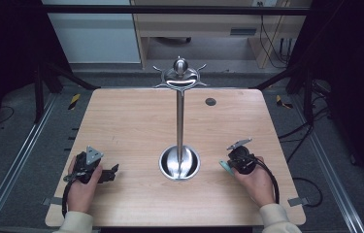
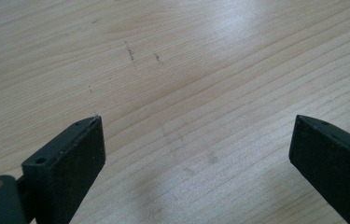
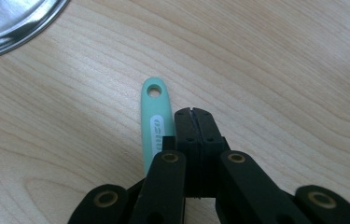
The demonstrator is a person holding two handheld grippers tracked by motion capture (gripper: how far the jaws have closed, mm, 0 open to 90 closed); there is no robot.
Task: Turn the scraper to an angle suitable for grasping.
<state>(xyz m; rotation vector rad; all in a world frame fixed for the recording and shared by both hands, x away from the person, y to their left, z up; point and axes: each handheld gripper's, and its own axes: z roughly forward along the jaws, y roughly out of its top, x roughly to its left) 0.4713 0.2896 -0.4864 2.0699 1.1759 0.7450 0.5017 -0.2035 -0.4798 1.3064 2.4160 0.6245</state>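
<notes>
the left gripper (image 2: 196,140) rests on the wooden table (image 1: 131,121) with its jaws spread wide and nothing between them, while the right gripper (image 3: 195,114) has its jaws pressed together on nothing. a mint green handle (image 3: 157,122) with a hole at its end lies flat on the table just beside those closed jaws, near the round base (image 1: 179,164) of the steel hook stand (image 1: 180,111). i think the risk is that the closed jaws push the handle sideways or against the base instead of taking it, because they must first open.
</notes>
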